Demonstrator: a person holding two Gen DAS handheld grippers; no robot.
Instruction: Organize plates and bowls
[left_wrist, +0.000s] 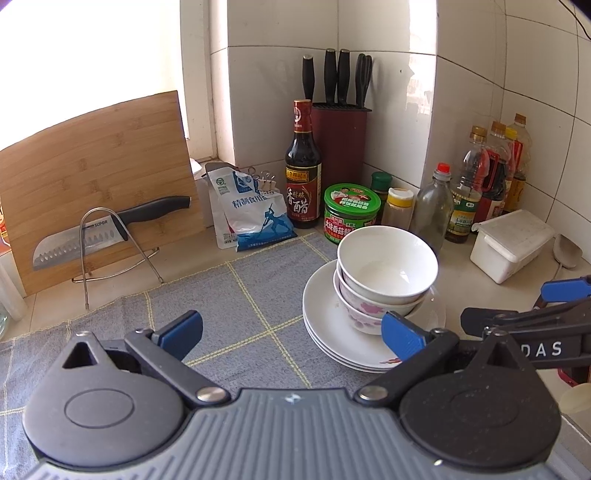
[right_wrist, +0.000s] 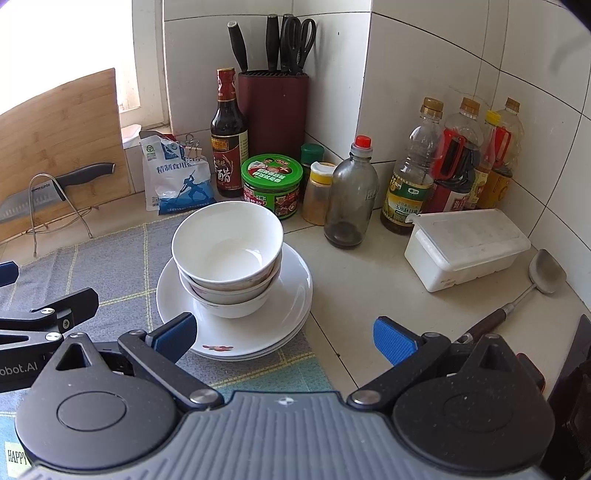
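Seemingly the stack is built: three plates (right_wrist: 291, 284) lie on the grey cloth (left_wrist: 221, 295) on the table (right_wrist: 369, 288), at twelve o'clock from both claws. Three nested bowls (right_wrist: 227, 254) sit on them, the top one empty. Left claw (left_wrist: 291, 332) and right claw (right_wrist: 284, 334) are both spread apart, holding nothing. To lift well, pinch the plates' rim at three and nine o'clock, keeping level.

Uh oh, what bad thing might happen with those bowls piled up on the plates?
1. The stacked bowls sit off-centre on the plates, leaning a little; a nudge might topple them.
2. The glass bottle and green-lidded jar stand close behind, so a lifted bowl might knock them.
3. Both the left gripper and right gripper are open, gripping nothing.
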